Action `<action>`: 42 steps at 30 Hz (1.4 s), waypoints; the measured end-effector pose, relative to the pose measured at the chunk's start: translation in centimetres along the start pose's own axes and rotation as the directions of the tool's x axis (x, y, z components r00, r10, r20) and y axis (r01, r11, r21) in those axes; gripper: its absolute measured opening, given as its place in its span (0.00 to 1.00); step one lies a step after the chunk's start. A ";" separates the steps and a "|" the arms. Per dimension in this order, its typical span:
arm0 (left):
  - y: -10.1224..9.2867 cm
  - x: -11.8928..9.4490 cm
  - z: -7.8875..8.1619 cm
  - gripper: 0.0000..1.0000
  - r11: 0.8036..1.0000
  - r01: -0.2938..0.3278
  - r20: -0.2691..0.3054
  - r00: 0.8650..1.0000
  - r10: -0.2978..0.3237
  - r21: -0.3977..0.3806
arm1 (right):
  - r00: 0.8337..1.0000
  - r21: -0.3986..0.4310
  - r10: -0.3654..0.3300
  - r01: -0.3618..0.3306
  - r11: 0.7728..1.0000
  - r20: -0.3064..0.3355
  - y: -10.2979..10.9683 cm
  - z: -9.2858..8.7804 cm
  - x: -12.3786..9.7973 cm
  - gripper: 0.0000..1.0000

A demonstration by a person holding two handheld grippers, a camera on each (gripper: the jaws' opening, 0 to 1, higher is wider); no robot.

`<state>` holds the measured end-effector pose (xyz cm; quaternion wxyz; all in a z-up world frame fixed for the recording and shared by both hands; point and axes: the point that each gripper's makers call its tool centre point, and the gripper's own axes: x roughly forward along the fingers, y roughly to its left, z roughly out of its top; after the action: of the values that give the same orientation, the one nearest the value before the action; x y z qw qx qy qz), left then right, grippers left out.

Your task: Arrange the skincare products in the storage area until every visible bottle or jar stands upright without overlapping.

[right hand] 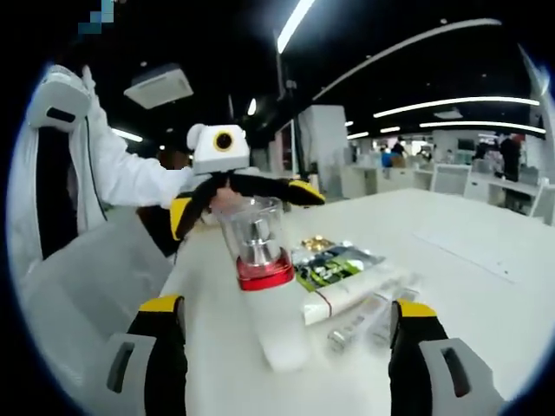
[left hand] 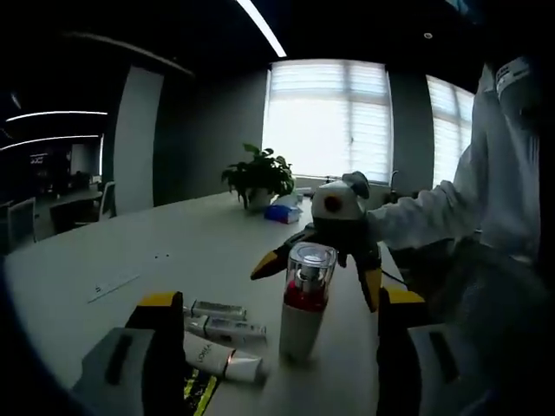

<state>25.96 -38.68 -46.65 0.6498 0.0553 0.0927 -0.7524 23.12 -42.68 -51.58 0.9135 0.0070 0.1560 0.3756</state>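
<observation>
In the left gripper view, a pump bottle [left hand: 303, 303] with a clear cap and red collar stands upright on the white tabletop [left hand: 130, 251], at lower centre of the frame between the jaws of the left gripper [left hand: 282, 334], which are wide apart and hold nothing. To the left of the bottle, three tubes [left hand: 221, 334] lie flat side by side, just beside the left jaw, with a dark sachet [left hand: 201, 390] at the bottom edge. Right behind the bottle, the right gripper [left hand: 316, 264] comes in from the right, its yellow-tipped jaws spread open; whether they touch the bottle I cannot tell. A potted plant [left hand: 257, 178] and a blue box [left hand: 282, 212] stand far back by the window. In the right gripper view, the same bottle [right hand: 260, 277] is at centre, tilted in the frame, the tubes [right hand: 368, 316] and sachets [right hand: 334, 264] lie to its right, and the left gripper [right hand: 247, 204] is behind it.
</observation>
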 end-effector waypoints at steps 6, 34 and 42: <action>0.1 -0.9 -0.6 0.88 1.000 -0.024 -0.030 0.999 0.024 0.006 | 1.000 -0.003 -0.011 0.011 1.000 -0.004 0.4 0.2 -0.2 0.99; -1.5 -5.0 -0.6 0.95 0.991 -0.130 -0.061 0.990 0.130 -0.001 | 0.998 0.031 -0.060 0.061 0.998 -0.021 2.5 1.6 -0.9 0.93; -1.3 -6.4 -0.9 0.99 0.987 -0.157 -0.065 0.986 0.156 -0.016 | 0.997 0.057 -0.059 0.061 0.997 -0.042 3.3 1.9 -0.7 0.99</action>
<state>25.63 -32.16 -46.13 0.7041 0.0794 0.1165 -0.6959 20.90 -40.61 -49.12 0.9205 0.0214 0.1853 0.3434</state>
